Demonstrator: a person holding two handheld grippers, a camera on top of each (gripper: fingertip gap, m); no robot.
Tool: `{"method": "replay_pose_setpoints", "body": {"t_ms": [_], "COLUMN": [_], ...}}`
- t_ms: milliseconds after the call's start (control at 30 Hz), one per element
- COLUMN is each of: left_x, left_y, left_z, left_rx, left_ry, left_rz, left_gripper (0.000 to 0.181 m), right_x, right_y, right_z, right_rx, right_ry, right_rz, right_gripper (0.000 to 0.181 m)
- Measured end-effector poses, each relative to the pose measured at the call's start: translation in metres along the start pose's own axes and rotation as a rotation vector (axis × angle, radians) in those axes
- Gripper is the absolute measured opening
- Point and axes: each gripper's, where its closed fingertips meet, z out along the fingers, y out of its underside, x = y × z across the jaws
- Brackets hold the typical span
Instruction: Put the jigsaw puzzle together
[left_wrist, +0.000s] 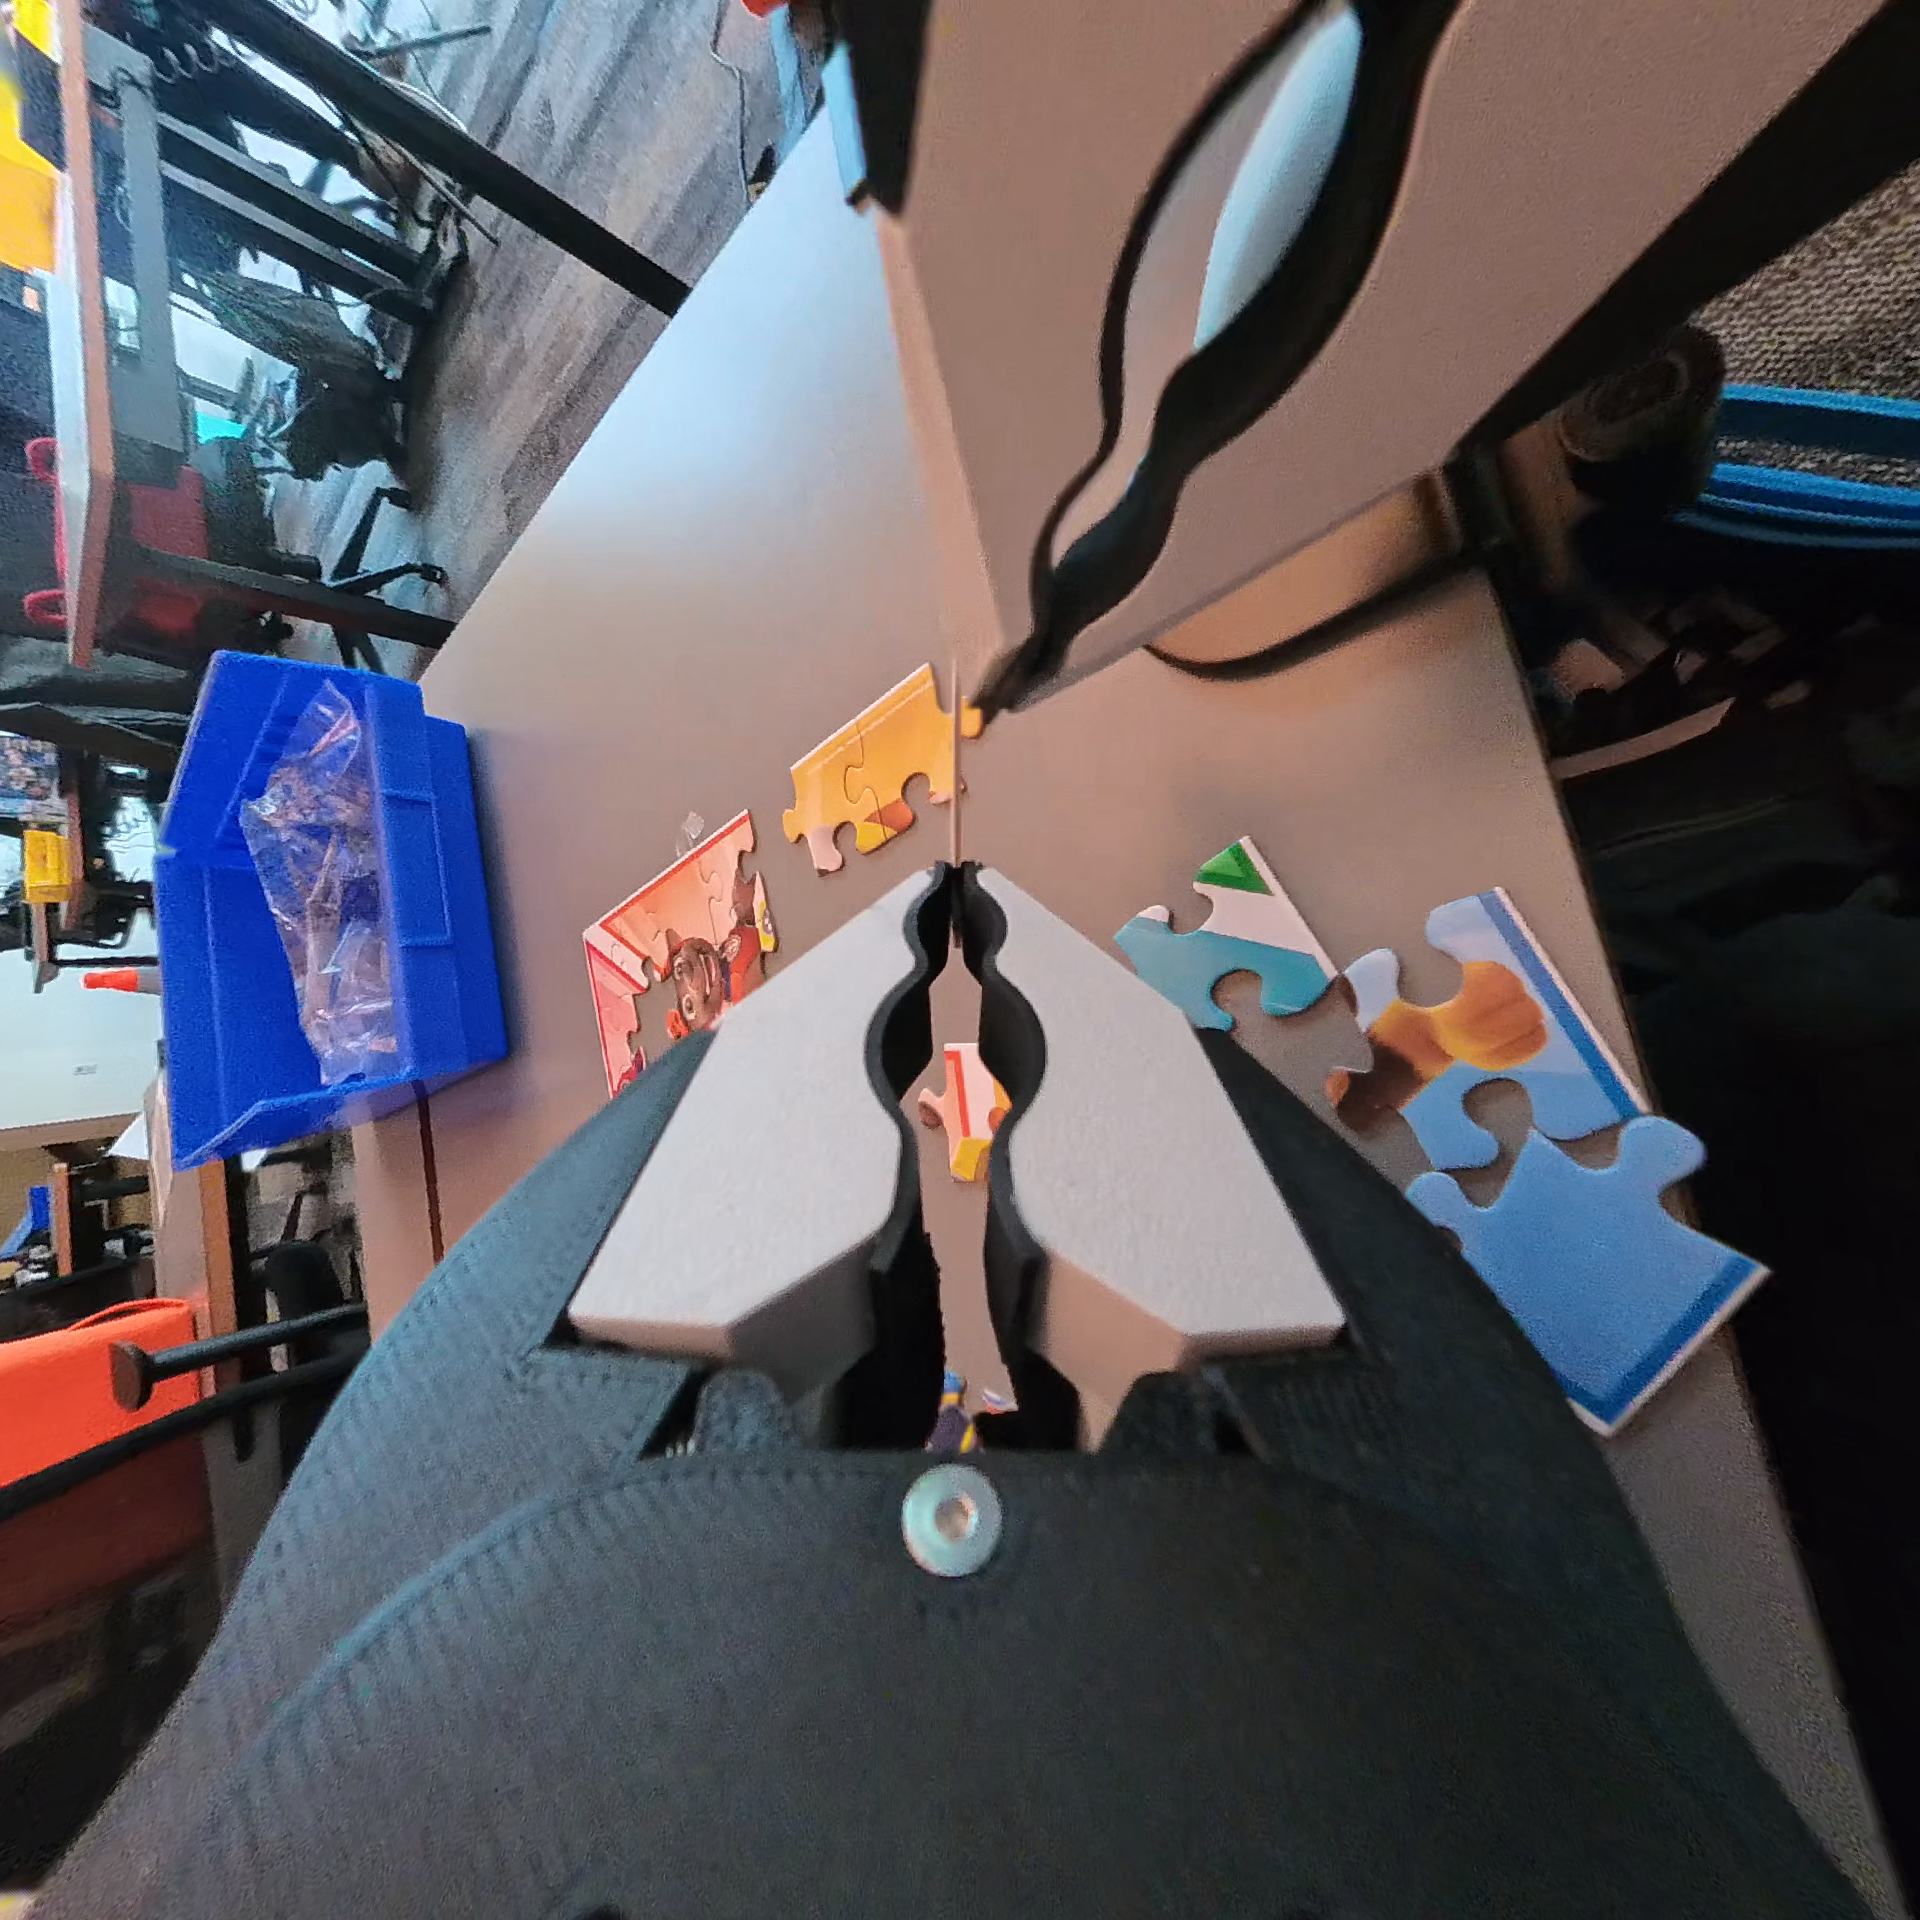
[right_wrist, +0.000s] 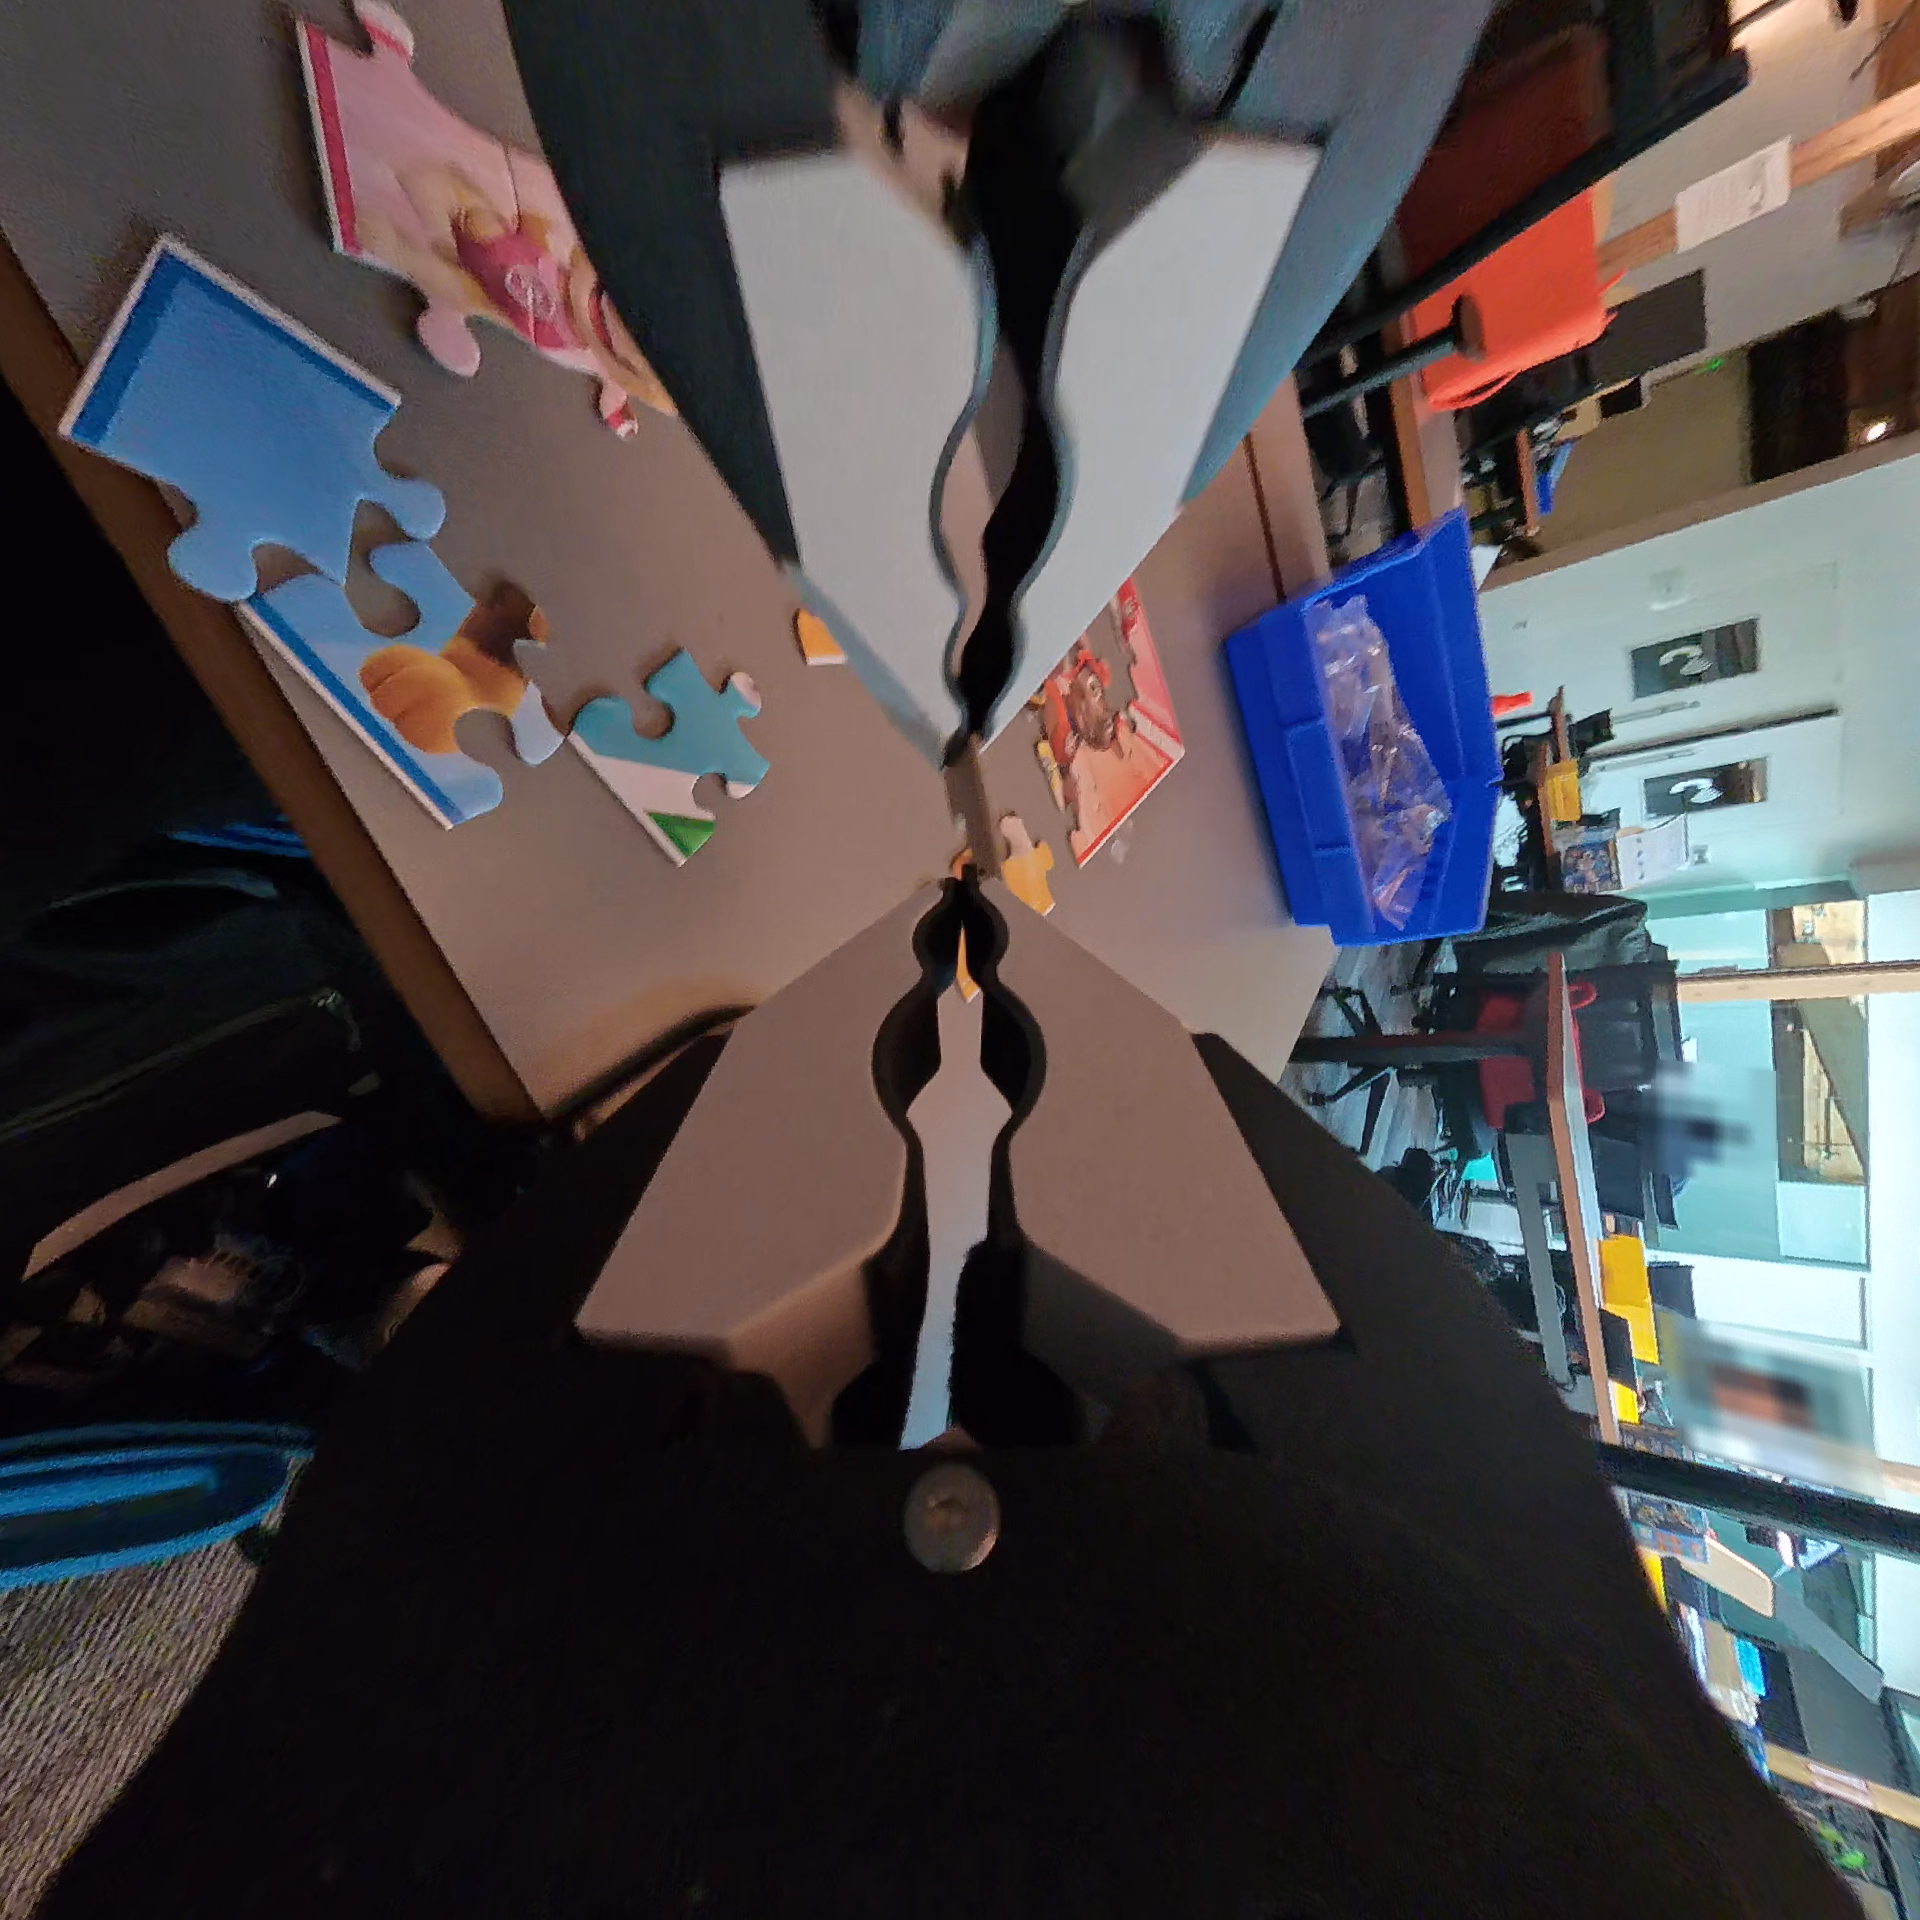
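Jigsaw puzzle pieces lie scattered on the grey table (left_wrist: 675, 499): we count a joined yellow pair (left_wrist: 868, 769), a red cluster (left_wrist: 675, 935) and a loosely nested blue group (left_wrist: 1507, 1101), so most joining remains. Both the left gripper (left_wrist: 953, 878) and right gripper (right_wrist: 961, 894) appear clenched on one thin, edge-on piece (right_wrist: 975, 800) held between them above the table, though blur obscures the contact.

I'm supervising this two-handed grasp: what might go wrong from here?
Both the left hand-held gripper and right hand-held gripper seem to pinch one thin puzzle piece edge-on; it may bend or slip. The blue corner piece lies by the table edge and could be knocked off.
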Motion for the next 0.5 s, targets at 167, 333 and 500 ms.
{"method": "replay_pose_setpoints", "body": {"t_ms": [167,333,500], "left_x": [-0.001,-0.002,-0.001], "left_y": [-0.006,-0.010,-0.006], "left_z": [0.008,0.008,0.011], "left_rx": [0.024,0.048,0.073], "left_ry": [-0.002,-0.040,-0.001], "left_rz": [0.036,0.088,0.115], "left_gripper": [0.001,0.000,0.003], "right_x": [0.007,0.004,0.002], "right_y": [0.004,0.006,0.015], "right_z": [0.003,0.008,0.014], "right_rx": [-0.019,-0.010,-0.002], "right_ry": [0.013,0.025,0.045], "right_rz": [-0.051,-0.085,-0.131], "right_gripper": [0.009,0.001,0.000]}}
